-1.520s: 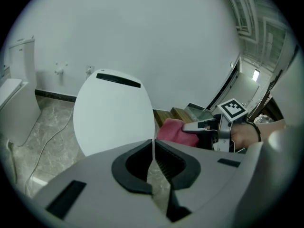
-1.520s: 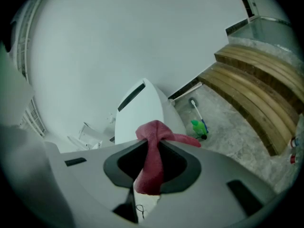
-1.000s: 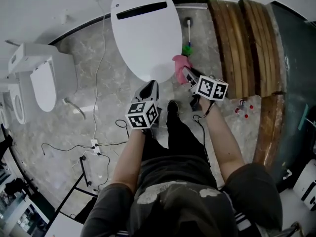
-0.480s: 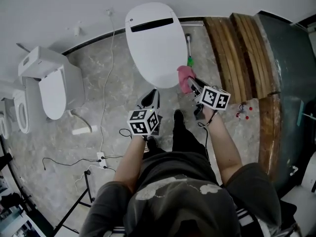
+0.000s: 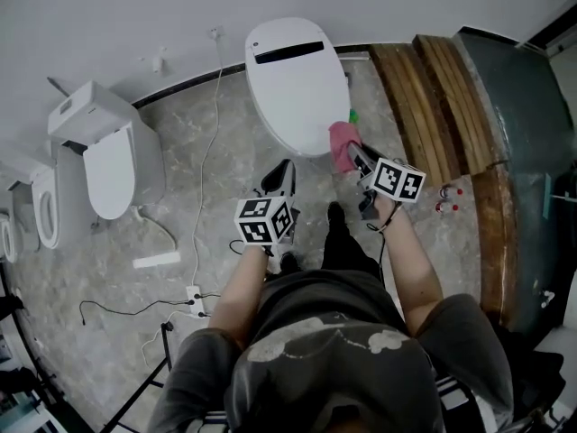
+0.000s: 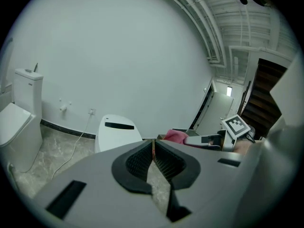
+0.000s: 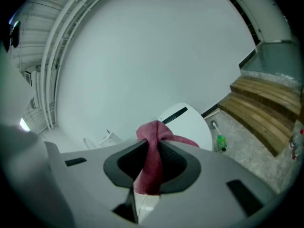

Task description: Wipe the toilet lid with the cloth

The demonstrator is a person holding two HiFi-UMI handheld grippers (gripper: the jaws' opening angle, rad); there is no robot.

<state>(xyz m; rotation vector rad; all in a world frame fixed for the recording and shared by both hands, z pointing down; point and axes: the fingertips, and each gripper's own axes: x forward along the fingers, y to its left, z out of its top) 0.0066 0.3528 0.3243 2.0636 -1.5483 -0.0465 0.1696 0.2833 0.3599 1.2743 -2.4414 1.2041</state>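
The white toilet with its lid [image 5: 296, 84] closed stands against the wall; it also shows as the lid [image 6: 116, 131] and the lid [image 7: 187, 122] in the two gripper views. My right gripper [image 5: 354, 156] is shut on a pink cloth [image 5: 343, 144], held in the air by the lid's front right edge. The cloth [image 7: 153, 151] hangs pinched between the right jaws. My left gripper [image 5: 279, 175] is shut with nothing in it, in front of the toilet; its jaws [image 6: 153, 151] meet.
A second white toilet [image 5: 108, 156] stands to the left, with a white cable [image 5: 204, 165] trailing over the marble floor. Wooden steps [image 5: 442, 97] rise at the right. A green toilet brush [image 7: 219, 139] leans by the toilet.
Both grippers have lifted and drawn back from the floor, the pink cloth staying in the right one. The view has pulled away, so the toilet looks smaller.
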